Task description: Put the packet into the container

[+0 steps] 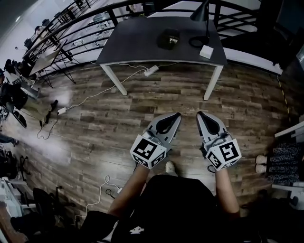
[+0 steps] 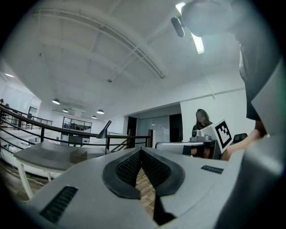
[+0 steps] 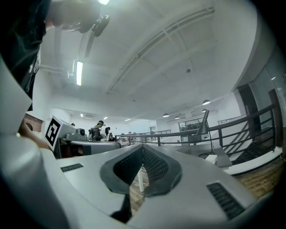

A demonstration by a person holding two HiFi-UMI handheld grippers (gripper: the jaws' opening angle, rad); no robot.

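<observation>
While both grippers are held level and side by side over the wooden floor (image 1: pixel 118 109), neither has anything in it. The left gripper (image 1: pixel 177 115) has its jaws pressed together tip to tip, and in the left gripper view only floor planks show through the gap behind the tips. The right gripper (image 1: pixel 199 113) is closed the same way and is just as empty in the right gripper view. Each has its marker cube nearest the person's body. Ahead of them, well apart from both, stands a dark table (image 1: pixel 137 42) on white legs. Near its middle sits a black container (image 1: pixel 168 38), boxy, with something pale at its top that is too small to make out. Toward the table's near right corner lies a small flat white packet (image 1: pixel 206 51), apart from the container and near the foot of a black desk lamp (image 1: pixel 201 13); at this size it cannot be told for certain that it is a packet. A white power strip (image 1: pixel 151 70) lies on the floor by the table's front edge, its cable trailing off to the left. A black railing (image 1: pixel 71 28) runs behind the table.
</observation>
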